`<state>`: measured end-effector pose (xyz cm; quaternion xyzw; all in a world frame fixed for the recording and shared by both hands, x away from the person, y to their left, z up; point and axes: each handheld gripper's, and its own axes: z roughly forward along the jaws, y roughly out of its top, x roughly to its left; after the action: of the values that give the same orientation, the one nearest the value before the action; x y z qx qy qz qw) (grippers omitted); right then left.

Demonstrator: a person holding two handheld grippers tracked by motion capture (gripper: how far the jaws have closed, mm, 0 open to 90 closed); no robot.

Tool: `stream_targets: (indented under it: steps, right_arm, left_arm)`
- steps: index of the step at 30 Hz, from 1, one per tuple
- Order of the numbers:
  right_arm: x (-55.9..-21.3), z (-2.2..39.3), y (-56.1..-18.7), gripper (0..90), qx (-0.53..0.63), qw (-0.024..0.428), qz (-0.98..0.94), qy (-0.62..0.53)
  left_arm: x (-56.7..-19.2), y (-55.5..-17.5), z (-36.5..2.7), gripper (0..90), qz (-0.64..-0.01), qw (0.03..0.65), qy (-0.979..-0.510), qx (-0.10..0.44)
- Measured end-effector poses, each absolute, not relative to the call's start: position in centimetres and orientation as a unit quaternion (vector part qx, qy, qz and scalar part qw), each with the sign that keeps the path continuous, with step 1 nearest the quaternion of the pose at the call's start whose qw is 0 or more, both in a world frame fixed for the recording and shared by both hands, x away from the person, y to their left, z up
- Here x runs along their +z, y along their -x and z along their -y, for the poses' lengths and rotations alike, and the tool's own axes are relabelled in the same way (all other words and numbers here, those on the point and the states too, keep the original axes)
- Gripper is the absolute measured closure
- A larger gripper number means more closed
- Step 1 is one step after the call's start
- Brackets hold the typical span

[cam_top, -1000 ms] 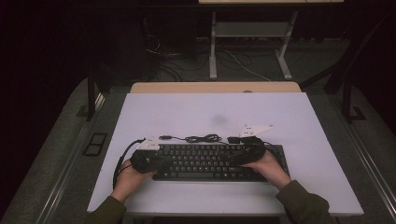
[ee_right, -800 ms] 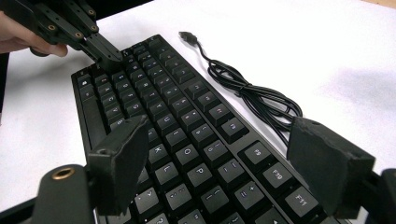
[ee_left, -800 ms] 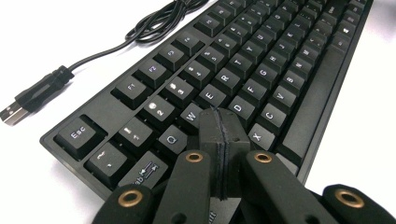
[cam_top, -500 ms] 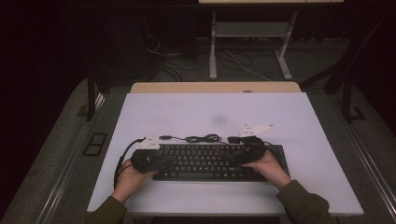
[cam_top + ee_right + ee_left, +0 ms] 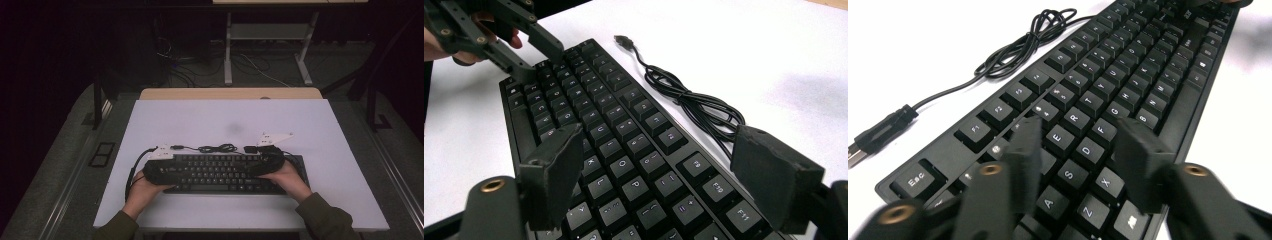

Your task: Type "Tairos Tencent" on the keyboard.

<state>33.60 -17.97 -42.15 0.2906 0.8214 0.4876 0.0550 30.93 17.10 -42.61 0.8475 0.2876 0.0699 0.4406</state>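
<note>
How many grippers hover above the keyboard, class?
2. The left gripper hovers over the keyboard's left end, jaws just opening, nothing between them; the right gripper hovers over its right end, open.

Black keyboard (image 5: 225,174) (white legends, seemingly) on white table (image 5: 210,120).

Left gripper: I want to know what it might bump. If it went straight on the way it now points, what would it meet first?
Probably the keyboard. The left gripper, whose jaws have just been opening with nothing between them, points low along the key rows. Depth is unclear, but the letter keys lie straight ahead.
</note>
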Motion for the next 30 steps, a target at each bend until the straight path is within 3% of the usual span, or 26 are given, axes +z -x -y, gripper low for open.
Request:
stream_targets:
  steps: [11, 15, 23, 30]
  right_arm:
    - [-42.2, 17.7, -33.7, 21.9, 0.486, 0.053, -0.823, -0.290]
    - [-42.2, 17.6, -33.6, 22.2, 0.485, 0.051, -0.823, -0.291]
    - [-41.9, 17.2, -33.9, 22.9, 0.488, 0.046, -0.822, -0.289]
    - [-41.7, 16.7, -34.1, 26.6, 0.489, 0.043, -0.823, -0.286]
  left_arm:
    - [-42.9, -31.0, -16.2, 15.6, -0.289, 0.447, -0.843, 0.077]
    - [-43.0, -31.1, -15.9, 8.3, -0.290, 0.451, -0.841, 0.078]
    - [-43.0, -31.1, -15.8, 1.8, -0.293, 0.454, -0.837, 0.085]
    - [-42.9, -31.0, -15.6, 1.8, -0.287, 0.456, -0.838, 0.089]
